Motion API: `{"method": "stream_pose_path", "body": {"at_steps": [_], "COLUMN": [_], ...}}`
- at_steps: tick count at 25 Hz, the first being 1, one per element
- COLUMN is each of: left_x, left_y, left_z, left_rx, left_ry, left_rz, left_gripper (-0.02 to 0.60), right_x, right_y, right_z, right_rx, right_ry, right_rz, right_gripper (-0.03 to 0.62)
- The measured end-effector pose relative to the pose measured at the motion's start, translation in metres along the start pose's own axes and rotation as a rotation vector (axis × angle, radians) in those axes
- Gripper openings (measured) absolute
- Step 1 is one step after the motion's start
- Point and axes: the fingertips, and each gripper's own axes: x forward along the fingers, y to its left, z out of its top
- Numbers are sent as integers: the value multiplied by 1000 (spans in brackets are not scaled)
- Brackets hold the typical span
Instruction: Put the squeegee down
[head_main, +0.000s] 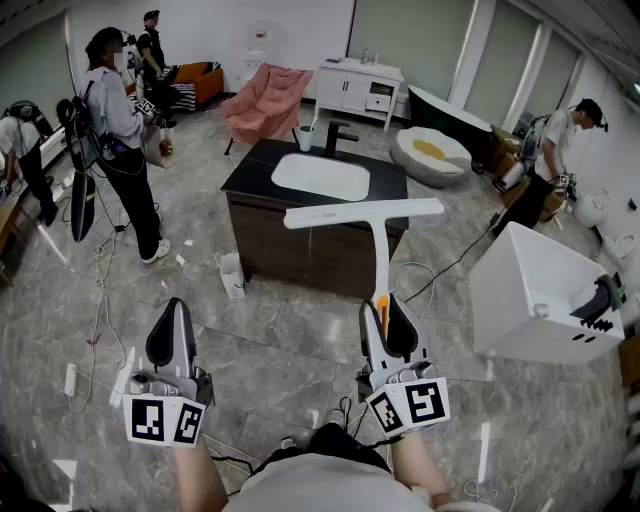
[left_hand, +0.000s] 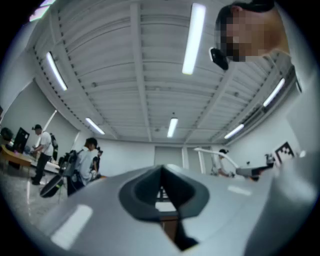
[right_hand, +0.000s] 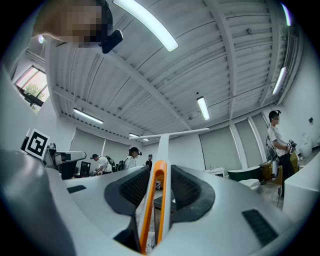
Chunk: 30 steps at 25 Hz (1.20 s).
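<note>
Tongs reach forward side by side, both tipped a little upward. On the person's right, the right gripper (head_main: 388, 322) pinches the handle of the squeegee (head_main: 380, 240), whose white blade hangs crosswise in the air, level, in front of the dark vanity (head_main: 252, 188). The left gripper (head_main: 174, 318) has its jaws pressed together with nothing between them. A white sink (head_main: 320, 176) is set into the vanity top; a cup (head_main: 305, 137) stands beside the black faucet (head_main: 340, 135), its contents too small to tell. Both forearms are cut off at the bottom edge.
</note>
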Motion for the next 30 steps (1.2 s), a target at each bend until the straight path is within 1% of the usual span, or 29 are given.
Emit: {"method": "stream_pose_path", "body": {"at_steps": [9,13,17,22,25,30], "left_x": [4,6,7,9,18,54], "left_y": [0,-3,-3,1,12,39], "left_z": [-7,-6,-1,-10,-17,-28], "left_rx": [-16,-14,-13,-18,-19,-16], "left_ry": [-9,-8,-9,-8,-9,-9], "left_rz": [-11,-31,-33,-36,-27,-10], "left_gripper": [8,8,8,8,8,8], "right_x": [0,0,-1,2,17,69], "right_y": [1,2,3,0,-1,-7], "right_z": [-1,-1,1,-8,-16,-30], "right_rx": [-8,-6,-10,18,15,25], "right_ry": [-12,-11,-9,-7,1,3], "right_rz": [-3,-14,-14,-24,-22,-8], "right_gripper": [132,132,132,132,132,132]}}
